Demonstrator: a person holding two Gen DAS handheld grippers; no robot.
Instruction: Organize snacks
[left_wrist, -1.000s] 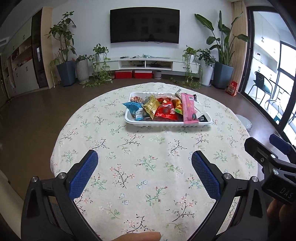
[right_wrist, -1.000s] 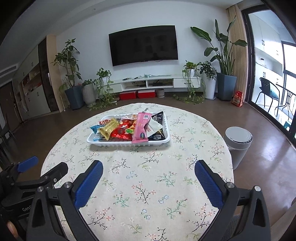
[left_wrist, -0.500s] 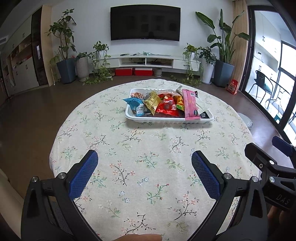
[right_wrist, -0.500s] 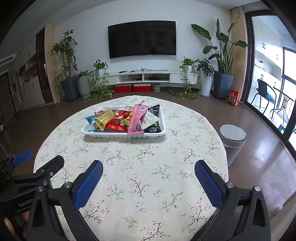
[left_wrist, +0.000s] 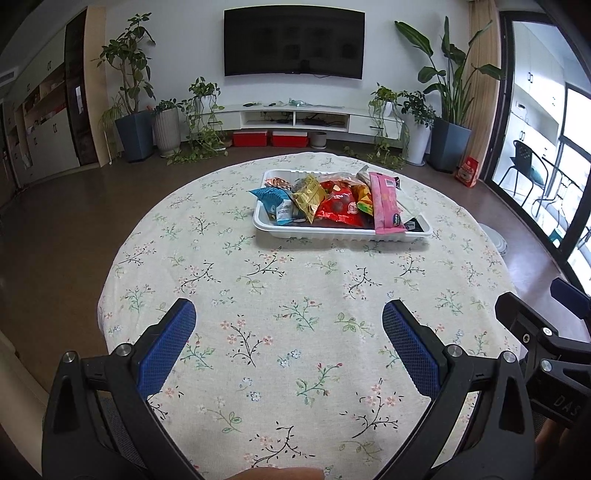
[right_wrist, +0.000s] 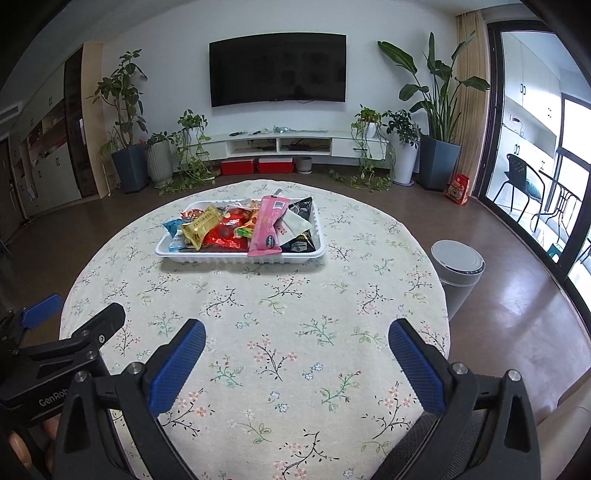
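Observation:
A white tray (left_wrist: 332, 233) (right_wrist: 236, 256) sits on the far half of a round table with a floral cloth (left_wrist: 295, 314) (right_wrist: 258, 314). It holds several snack packets: a pink one (left_wrist: 384, 201) (right_wrist: 267, 225), a red one (left_wrist: 340, 206) (right_wrist: 225, 232), a gold one (left_wrist: 308, 195) (right_wrist: 201, 223), a blue one (left_wrist: 273, 197) (right_wrist: 173, 225). My left gripper (left_wrist: 289, 321) is open and empty above the near table. My right gripper (right_wrist: 296, 341) is open and empty too, and shows at the right of the left wrist view (left_wrist: 535, 332).
A grey lidded bin (right_wrist: 458, 273) stands on the floor right of the table. A TV (left_wrist: 293, 44), a low white cabinet (left_wrist: 295, 118) and potted plants (left_wrist: 133, 96) line the far wall. Glass doors (left_wrist: 554, 147) are at the right.
Both grippers have lifted and pulled back a little from the table; the tray looks slightly farther and lower in view. Both stay open and empty.

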